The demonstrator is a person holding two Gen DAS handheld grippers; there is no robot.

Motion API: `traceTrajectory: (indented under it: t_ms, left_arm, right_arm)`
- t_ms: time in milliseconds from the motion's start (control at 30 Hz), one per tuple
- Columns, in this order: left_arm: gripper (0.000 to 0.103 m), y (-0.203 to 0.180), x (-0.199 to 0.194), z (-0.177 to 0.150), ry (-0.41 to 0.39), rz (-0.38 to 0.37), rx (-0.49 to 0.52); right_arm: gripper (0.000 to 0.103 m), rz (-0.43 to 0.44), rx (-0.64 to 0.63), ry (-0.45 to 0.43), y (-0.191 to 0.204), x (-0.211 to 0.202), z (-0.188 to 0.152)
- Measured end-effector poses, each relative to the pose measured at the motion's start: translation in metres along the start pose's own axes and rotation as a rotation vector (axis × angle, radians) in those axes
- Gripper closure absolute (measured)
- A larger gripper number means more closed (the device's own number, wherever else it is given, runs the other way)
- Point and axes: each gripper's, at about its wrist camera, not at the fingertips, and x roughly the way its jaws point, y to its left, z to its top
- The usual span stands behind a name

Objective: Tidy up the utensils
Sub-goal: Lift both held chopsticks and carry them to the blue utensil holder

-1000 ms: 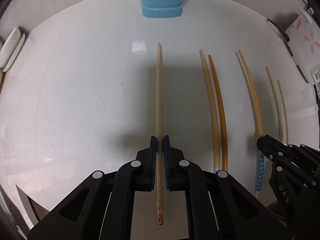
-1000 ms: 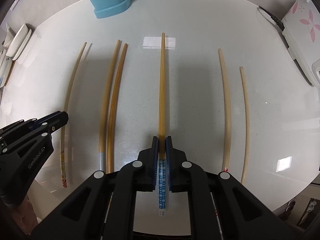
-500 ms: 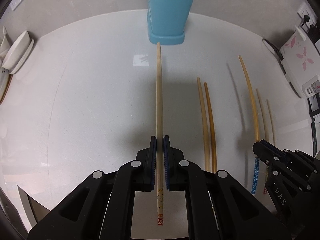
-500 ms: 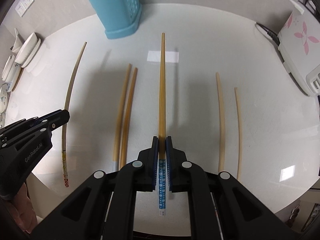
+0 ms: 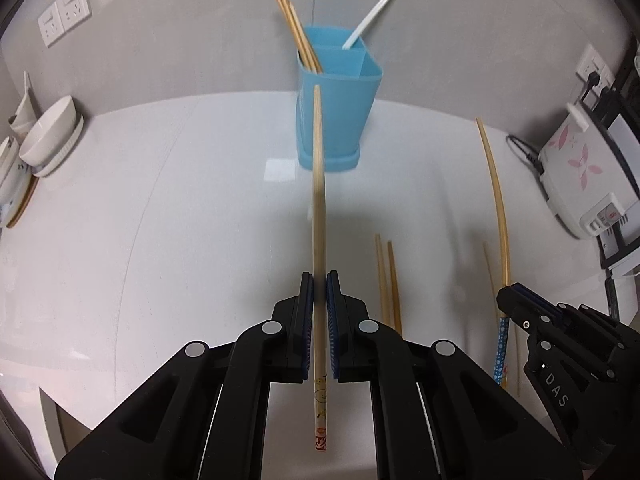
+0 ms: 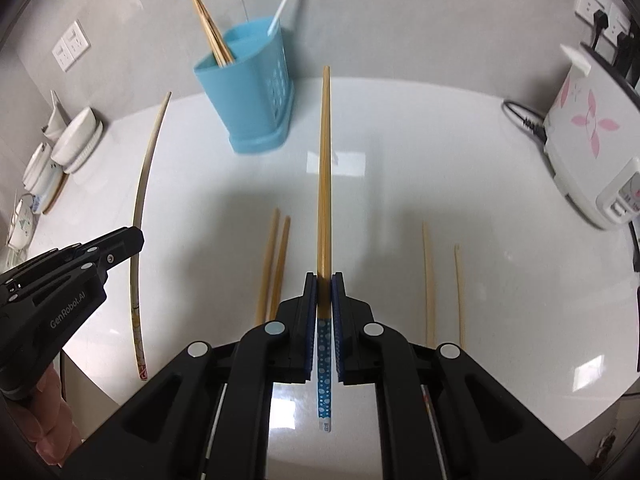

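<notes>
both pairs of jaws are clenched, each on one chopstick; the left gripper [image 5: 319, 312] pinches the pale stick [image 5: 319, 200] with a red-printed end, the right gripper [image 6: 324, 312] the darker stick [image 6: 324, 168] with a blue dotted end; a second ago both sticks lay flat on the table [image 5: 140, 240] in a row with the others, and now both are lifted clear of it, tips raised toward the holder [image 5: 336, 116]; the blue holder, then only a base at the top edge, now shows whole, its rim and two compartments in sight; in the left view the pale tip overlaps its front wall, in the right view the dark tip sits just right of it; inside the holder's left part stand wooden sticks [image 6: 212, 36], in the other part a white utensil [image 5: 374, 12]; four chopsticks lie on the table nearer than the holder, a pair [image 6: 274, 264] between the grippers and two singles [image 6: 442, 284] to the right; so the pick-up looks done and the drop into the holder remains; readable writing: "genrobot.ai" on the left gripper's side, "das" on the right's; the red print on the pale stick is too small to read
</notes>
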Motion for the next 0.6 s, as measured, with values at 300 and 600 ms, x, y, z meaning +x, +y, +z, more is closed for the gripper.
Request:
traceTrajectory:
  t_ms: [300,600]
  left_arm:
    - [0.097,0.0,-0.017,0.032,-0.118,-0.016,-0.024]
    - [0.097,0.006,-0.033,0.06,-0.259,-0.08,-0.06]
  right_arm:
    - [0.096,0.014,-0.011,-0.119,0.004,-0.019,0.026]
    - [0.096,0.029,-0.018,-0.213,0.004,-0.035,0.055]
